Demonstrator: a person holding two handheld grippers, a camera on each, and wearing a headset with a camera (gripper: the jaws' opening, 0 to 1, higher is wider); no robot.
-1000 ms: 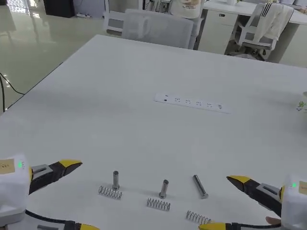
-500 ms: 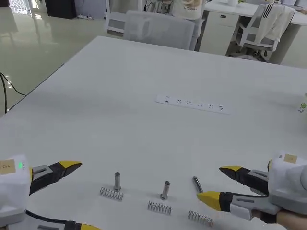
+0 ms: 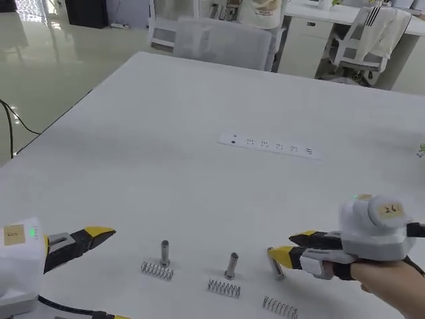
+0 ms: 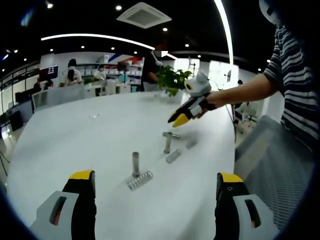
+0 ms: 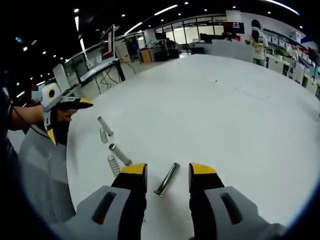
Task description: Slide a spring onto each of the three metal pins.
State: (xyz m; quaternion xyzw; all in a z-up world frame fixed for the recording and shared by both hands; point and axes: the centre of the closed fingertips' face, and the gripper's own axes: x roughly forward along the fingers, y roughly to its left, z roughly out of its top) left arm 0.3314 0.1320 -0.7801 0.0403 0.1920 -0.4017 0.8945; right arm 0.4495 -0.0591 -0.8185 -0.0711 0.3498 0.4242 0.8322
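Note:
Two short metal pins stand upright on the white table, the left pin [image 3: 165,252] and the middle pin [image 3: 232,264]. A third pin [image 3: 273,258] lies flat at the right. A spring lies in front of each: left spring [image 3: 157,270], middle spring [image 3: 223,288], right spring [image 3: 279,307]. My right gripper [image 3: 287,244] is open at the lying pin. In the right gripper view that pin [image 5: 167,179] lies in the gap of the right gripper [image 5: 168,169], just past its tips. My left gripper [image 3: 109,276] stands wide open left of the row, holding nothing. In the left gripper view the left gripper [image 4: 156,177] faces the nearest pin [image 4: 135,164] and its spring [image 4: 140,180].
A white power strip [image 3: 265,145] lies across the middle of the table [image 3: 166,133]. Office chairs [image 3: 219,41] stand beyond the far edge. The table's left edge drops to the floor, where a black cable [image 3: 10,126] lies.
My right gripper has come up and left from the bottom right corner to the lying pin, and its jaws stand closer together. The left gripper has stayed in place.

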